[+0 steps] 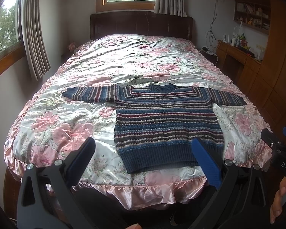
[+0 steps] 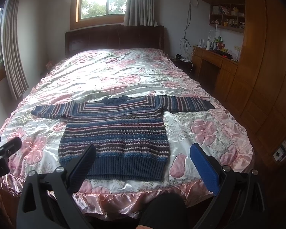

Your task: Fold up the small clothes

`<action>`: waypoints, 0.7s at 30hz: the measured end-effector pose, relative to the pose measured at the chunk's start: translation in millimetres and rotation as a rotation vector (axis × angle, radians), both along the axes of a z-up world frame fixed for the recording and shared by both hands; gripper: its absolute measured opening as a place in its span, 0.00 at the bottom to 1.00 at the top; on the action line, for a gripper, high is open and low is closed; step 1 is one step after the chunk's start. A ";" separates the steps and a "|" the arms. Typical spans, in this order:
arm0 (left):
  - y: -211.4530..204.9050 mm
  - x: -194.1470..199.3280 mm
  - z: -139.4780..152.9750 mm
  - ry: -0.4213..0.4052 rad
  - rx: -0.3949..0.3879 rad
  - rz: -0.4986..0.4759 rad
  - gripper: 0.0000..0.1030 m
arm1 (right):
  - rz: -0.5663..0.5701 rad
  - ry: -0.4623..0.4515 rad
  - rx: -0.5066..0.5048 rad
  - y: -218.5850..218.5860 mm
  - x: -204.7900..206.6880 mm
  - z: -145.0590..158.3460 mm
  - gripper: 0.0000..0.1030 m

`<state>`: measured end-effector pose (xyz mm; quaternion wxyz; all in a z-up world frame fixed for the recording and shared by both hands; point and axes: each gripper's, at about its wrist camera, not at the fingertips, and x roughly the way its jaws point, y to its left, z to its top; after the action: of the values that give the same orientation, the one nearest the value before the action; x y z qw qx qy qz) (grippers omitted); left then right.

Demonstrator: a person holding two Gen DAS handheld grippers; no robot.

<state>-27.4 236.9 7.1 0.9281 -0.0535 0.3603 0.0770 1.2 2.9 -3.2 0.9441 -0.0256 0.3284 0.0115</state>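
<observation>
A small striped knit sweater (image 1: 165, 122) (image 2: 114, 133) in blue, maroon and white lies flat on the bed, face up, both sleeves spread sideways and its ribbed hem toward me. My left gripper (image 1: 143, 148) hangs open above the foot of the bed, short of the hem, with nothing between its fingers. My right gripper (image 2: 143, 154) is open too, held just before the hem. The right gripper's tip (image 1: 276, 143) shows at the right edge of the left wrist view. At the left edge of the right wrist view, the left gripper's tip (image 2: 7, 148) is in sight.
The bed carries a shiny pink floral quilt (image 1: 70, 129) (image 2: 209, 131) with a ruffled edge and a dark headboard (image 1: 141, 24). A wooden desk and shelves (image 2: 219, 57) stand at the right, curtained windows (image 2: 103, 2) behind and left. A person's fingers (image 1: 278, 200) show low right.
</observation>
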 end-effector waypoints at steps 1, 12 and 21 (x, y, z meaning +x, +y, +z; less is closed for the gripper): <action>-0.1 -0.1 0.0 0.000 0.002 0.001 0.97 | 0.001 0.000 0.000 -0.1 -0.1 0.1 0.96; -3.0 -1.1 -1.7 0.000 -0.001 -0.003 0.97 | 0.000 -0.001 0.000 -0.4 -0.4 -0.9 0.96; -3.1 -1.4 -1.4 -0.001 0.000 0.000 0.97 | 0.008 -0.005 -0.005 1.1 1.8 0.8 0.96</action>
<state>-28.7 233.8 5.7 0.9284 -0.0534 0.3597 0.0769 3.0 4.0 -2.5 0.9448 -0.0291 0.3261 0.0142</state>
